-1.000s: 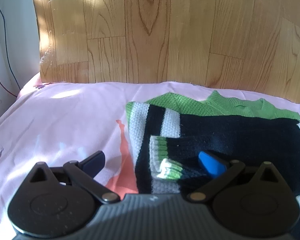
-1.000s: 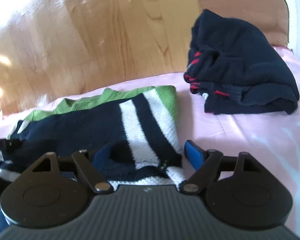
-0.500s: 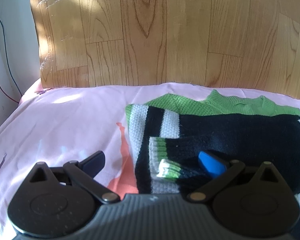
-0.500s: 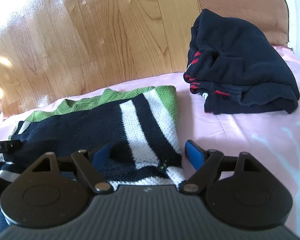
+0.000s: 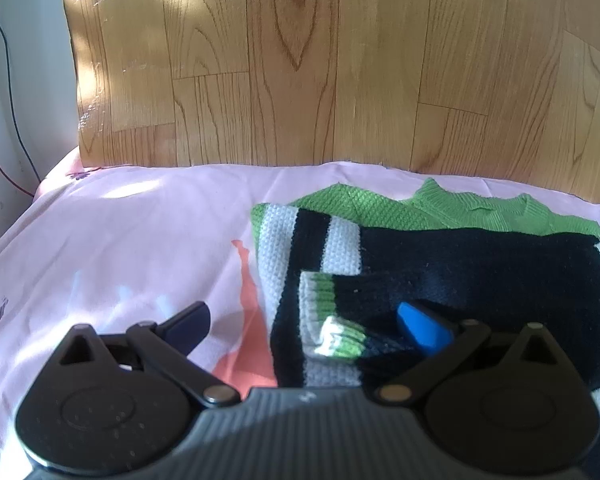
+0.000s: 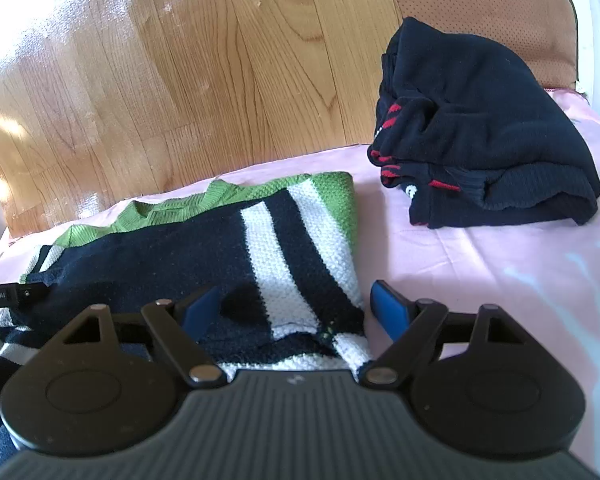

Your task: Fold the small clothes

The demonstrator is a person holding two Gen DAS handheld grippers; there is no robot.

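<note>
Striped sweater (image 5: 440, 264) lies on pink sheet (image 5: 120, 248) (dark pile (image 6: 484, 136) nearby). Left tongs (image 5: 304, 320) and right tongs (image 6: 296, 308) both gape, straddling its edges.

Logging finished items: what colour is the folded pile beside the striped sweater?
Folded dark navy pile with red stitched accents; right wrist view shows it best.

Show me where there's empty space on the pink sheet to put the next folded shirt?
One bare patch of pink sheet lies left of the striped sweater, up to the wooden board. Another lies in front of the dark folded pile, right of the sweater. The middle is crowded: the sweater fills it.
</note>
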